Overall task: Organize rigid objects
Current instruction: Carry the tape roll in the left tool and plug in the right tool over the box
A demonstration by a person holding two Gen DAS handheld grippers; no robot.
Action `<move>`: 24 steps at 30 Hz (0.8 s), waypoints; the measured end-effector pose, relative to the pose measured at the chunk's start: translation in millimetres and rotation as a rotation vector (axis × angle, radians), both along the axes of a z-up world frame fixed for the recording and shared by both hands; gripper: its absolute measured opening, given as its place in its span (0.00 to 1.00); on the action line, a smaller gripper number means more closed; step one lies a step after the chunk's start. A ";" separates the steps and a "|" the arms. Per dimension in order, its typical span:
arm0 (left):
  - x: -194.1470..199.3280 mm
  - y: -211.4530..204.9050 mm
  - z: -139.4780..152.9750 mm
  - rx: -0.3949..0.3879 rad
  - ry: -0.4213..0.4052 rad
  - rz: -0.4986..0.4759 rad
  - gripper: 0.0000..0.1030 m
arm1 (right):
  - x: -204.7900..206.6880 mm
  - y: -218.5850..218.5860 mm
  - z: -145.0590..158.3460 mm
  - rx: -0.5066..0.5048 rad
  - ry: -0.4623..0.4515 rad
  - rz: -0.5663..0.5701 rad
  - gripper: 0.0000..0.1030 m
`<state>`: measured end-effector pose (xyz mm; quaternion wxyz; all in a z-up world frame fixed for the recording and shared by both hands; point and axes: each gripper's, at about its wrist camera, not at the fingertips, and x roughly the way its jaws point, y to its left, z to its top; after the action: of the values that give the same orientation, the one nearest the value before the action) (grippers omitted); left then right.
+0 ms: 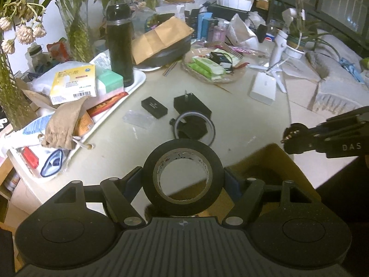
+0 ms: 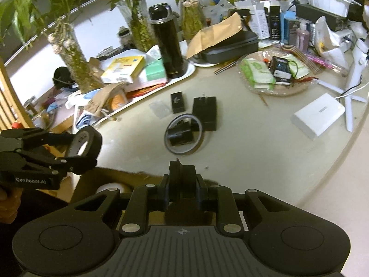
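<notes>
My left gripper (image 1: 183,180) is shut on a roll of black tape (image 1: 147,175), held upright above a brown cardboard box (image 1: 274,161); it also shows in the right wrist view (image 2: 88,142). My right gripper (image 2: 182,194) is shut on a small black object (image 2: 182,172) over the same box (image 2: 110,175); it appears at the right of the left wrist view (image 1: 290,138). On the table lie a thin ring (image 1: 213,127) around a small black item (image 1: 193,130), a black plug adapter (image 1: 191,103), a small black box (image 1: 154,107) and a clear plastic piece (image 1: 138,118).
A white tray (image 1: 136,85) on the left holds a black flask (image 1: 120,43), boxes and a cloth pouch (image 1: 64,124). A plate of packets (image 1: 212,67), a white box (image 1: 263,88), a white stand (image 1: 280,46) and plant vases (image 2: 76,55) crowd the far side.
</notes>
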<state>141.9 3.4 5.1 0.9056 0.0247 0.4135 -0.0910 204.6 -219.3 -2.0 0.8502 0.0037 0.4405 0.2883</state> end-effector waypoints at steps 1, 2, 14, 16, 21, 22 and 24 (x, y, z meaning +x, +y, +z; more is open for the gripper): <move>-2.7 -1.4 -0.4 -0.001 0.004 -0.002 0.71 | -2.0 0.6 -0.6 0.006 0.009 0.004 0.23; -5.6 -2.7 -0.9 -0.004 0.009 -0.005 0.71 | -4.4 1.0 -1.1 0.010 0.017 0.007 0.23; -35.5 -15.8 -15.7 -0.018 0.071 -0.029 0.71 | -34.2 8.0 -14.3 -0.002 0.083 0.050 0.23; -39.0 -16.2 -19.3 -0.025 0.085 -0.026 0.71 | -38.0 9.5 -15.6 -0.007 0.090 0.058 0.23; -46.2 -16.8 -24.4 -0.027 0.099 -0.014 0.71 | -45.6 14.4 -21.1 -0.022 0.106 0.077 0.23; -47.7 -17.2 -25.3 -0.027 0.097 -0.016 0.71 | -46.9 15.9 -22.4 -0.029 0.107 0.080 0.23; -49.3 -17.9 -27.4 -0.026 0.101 -0.018 0.71 | -47.6 19.1 -26.5 -0.042 0.116 0.088 0.24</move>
<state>92.6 -14.4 -22.3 0.8829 0.0123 0.4574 -0.1058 157.0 -200.2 -28.5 0.8098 -0.0167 0.4946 0.3153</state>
